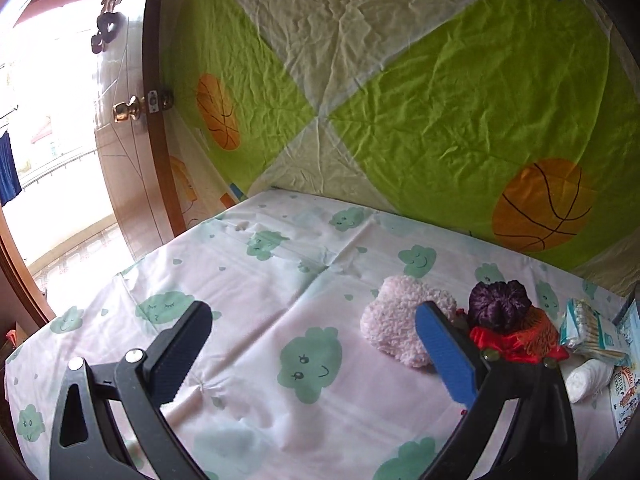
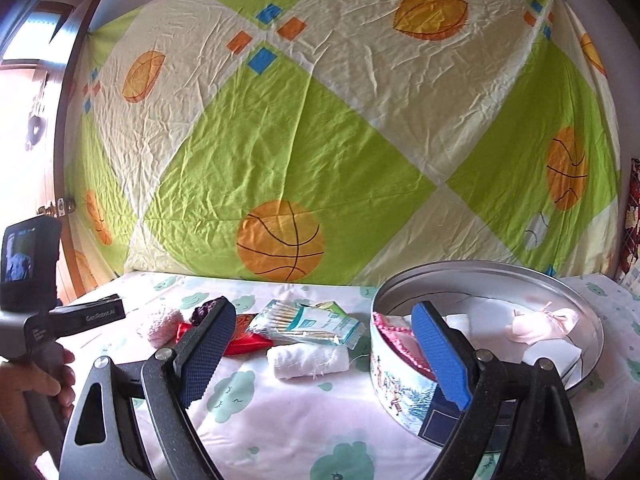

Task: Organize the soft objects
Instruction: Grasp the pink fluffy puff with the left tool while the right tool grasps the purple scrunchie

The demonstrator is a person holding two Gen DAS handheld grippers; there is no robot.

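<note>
My left gripper [image 1: 316, 350] is open and empty above the cloud-print sheet. A fluffy pink sock ball [image 1: 400, 330] lies by its right finger, beside a purple scrunchie [image 1: 500, 306] on a red and orange cloth [image 1: 520, 344], a cotton-swab pack [image 1: 592, 332] and a white gauze roll [image 1: 588, 378]. My right gripper [image 2: 324, 354] is open and empty. The gauze roll [image 2: 308, 360] and swab pack [image 2: 308, 324] lie between its fingers, further off. A round printed tin [image 2: 404, 384] at the right holds a pink-trimmed item [image 2: 394, 330] and a pale pink soft piece [image 2: 540, 326].
A green and cream basketball-print sheet [image 2: 320, 140] hangs as a backdrop behind the table. A wooden door with a brass knob [image 1: 128, 110] stands open at the left. The left gripper's body and the hand holding it [image 2: 40, 360] show at the left of the right wrist view.
</note>
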